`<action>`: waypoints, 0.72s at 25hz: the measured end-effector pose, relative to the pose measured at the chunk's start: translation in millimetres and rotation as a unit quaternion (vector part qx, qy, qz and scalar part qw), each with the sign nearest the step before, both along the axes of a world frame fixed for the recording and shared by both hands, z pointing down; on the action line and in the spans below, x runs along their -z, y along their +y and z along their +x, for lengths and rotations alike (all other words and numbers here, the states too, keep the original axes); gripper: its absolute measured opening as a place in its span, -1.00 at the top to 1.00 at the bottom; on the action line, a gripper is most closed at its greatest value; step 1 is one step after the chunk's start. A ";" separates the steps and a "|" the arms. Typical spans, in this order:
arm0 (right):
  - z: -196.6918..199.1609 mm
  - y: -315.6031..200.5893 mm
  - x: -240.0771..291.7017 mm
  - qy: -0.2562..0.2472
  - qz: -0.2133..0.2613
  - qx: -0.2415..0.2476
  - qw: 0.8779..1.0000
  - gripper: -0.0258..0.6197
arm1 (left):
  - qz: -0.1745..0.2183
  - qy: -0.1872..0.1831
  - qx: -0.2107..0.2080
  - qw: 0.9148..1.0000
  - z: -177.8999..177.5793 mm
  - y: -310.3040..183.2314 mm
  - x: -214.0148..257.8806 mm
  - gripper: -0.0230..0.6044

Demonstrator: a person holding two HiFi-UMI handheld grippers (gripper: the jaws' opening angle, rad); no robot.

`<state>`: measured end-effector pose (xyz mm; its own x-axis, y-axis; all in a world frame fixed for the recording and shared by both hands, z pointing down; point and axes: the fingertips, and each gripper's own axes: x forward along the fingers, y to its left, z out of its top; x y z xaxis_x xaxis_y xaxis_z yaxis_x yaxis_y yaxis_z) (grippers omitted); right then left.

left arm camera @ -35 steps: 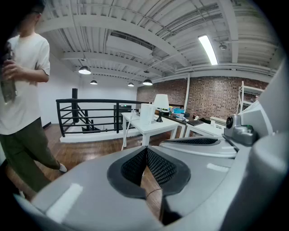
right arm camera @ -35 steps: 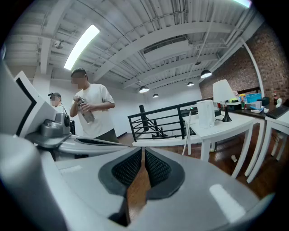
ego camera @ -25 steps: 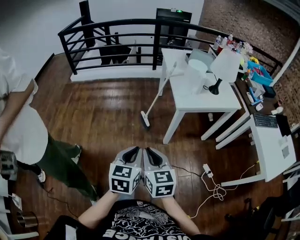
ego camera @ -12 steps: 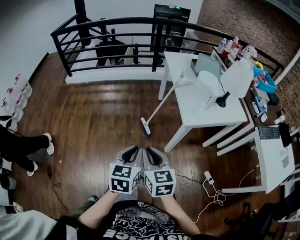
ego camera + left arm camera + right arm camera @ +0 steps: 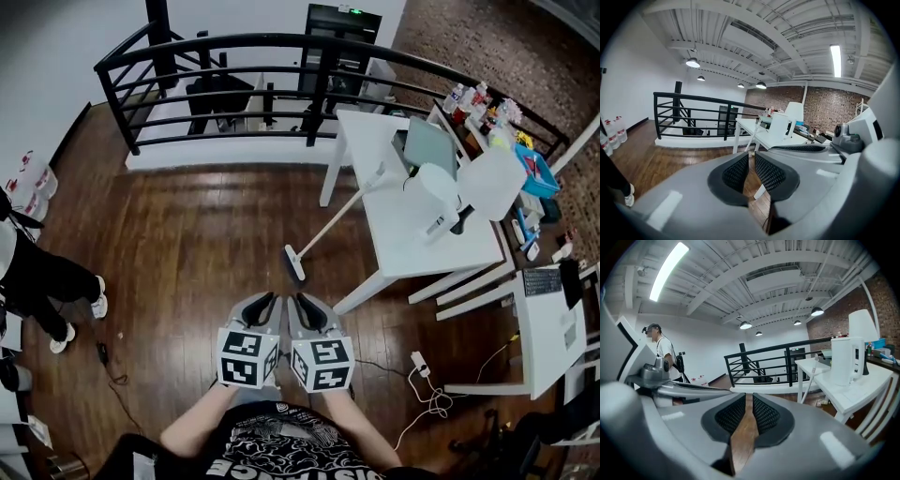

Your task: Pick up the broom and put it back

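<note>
The broom has a long white handle and a dark head on the wood floor; its top leans on the white table. It stands ahead of both grippers, well out of reach. In the right gripper view the broom rests against the table's edge. My left gripper and right gripper are side by side, low in the head view. The left gripper shows a narrow slit between its pads, with nothing in it. The right gripper has jaws opening slightly, and only floor shows between them.
A black railing closes off the far side. On the table stand a white kettle and a lamp. A power strip with cables lies at the right. A person stands at the left.
The view has moved forward, so the broom and table sit nearer. The person at the left shifted about. Both grippers stay side by side; the right jaws parted a little.
</note>
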<state>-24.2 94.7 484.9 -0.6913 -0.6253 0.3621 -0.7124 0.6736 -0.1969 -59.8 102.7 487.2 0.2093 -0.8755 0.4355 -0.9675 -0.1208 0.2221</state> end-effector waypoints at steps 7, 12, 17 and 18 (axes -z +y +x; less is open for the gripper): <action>-19.0 -27.6 9.2 -0.023 0.003 -0.034 0.999 0.80 | 0.002 0.007 -0.019 1.000 -23.4 -24.3 3.4 0.79; -17.0 -43.0 7.6 -0.024 0.007 -0.056 0.998 0.78 | 0.005 0.010 -0.041 0.999 -20.4 -38.5 0.8 0.79; -17.1 -63.2 5.4 -0.040 0.005 -0.070 0.997 0.74 | 0.006 0.012 -0.055 0.998 -20.1 -53.9 -2.7 0.79; -16.7 -67.8 4.3 -0.041 0.005 -0.074 0.996 0.73 | 0.005 0.011 -0.057 0.998 -19.9 -58.6 -4.3 0.79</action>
